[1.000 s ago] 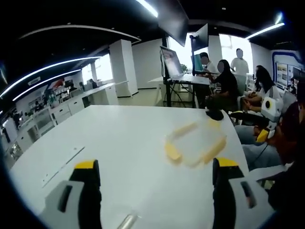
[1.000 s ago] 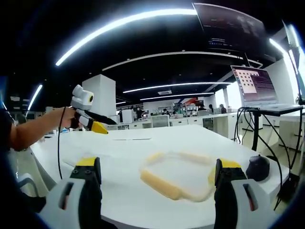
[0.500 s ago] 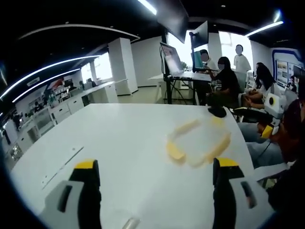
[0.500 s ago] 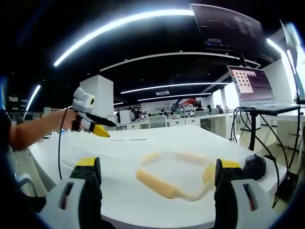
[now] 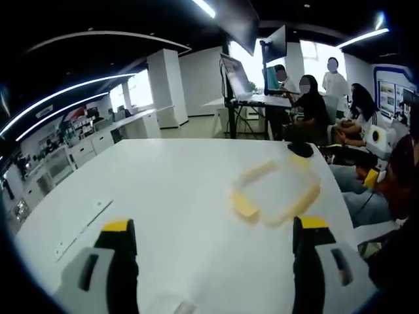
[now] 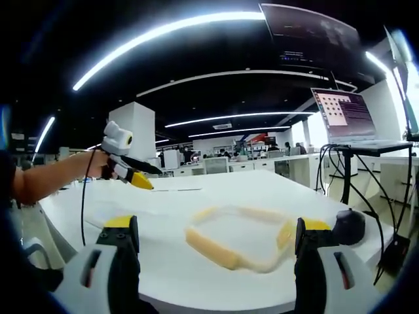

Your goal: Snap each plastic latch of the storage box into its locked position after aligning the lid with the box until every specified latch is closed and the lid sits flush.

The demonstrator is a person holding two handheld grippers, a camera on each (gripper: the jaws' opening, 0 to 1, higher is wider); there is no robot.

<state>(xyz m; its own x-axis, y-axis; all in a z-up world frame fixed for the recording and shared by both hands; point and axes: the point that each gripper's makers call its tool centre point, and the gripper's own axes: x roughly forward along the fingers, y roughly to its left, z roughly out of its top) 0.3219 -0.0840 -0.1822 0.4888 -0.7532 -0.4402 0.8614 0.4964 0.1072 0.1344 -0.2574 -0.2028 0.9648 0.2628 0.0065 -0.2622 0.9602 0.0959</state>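
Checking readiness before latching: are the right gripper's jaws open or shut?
Open. In the right gripper view, the right gripper's two jaws stand wide apart, with the storage box lying on the table beyond them.

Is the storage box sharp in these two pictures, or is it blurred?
Left gripper view: the storage box looks soft and washed out against the bright white table. Right gripper view: its yellow latches are also blurred, and the ceiling lights curve from lens distortion.

The storage box is blurred in both views, so whether its yellow latches are snapped shut cannot be told. In the right gripper view the right gripper's jaw hides the box's right end. The left gripper seen there is too small to tell its jaw state.
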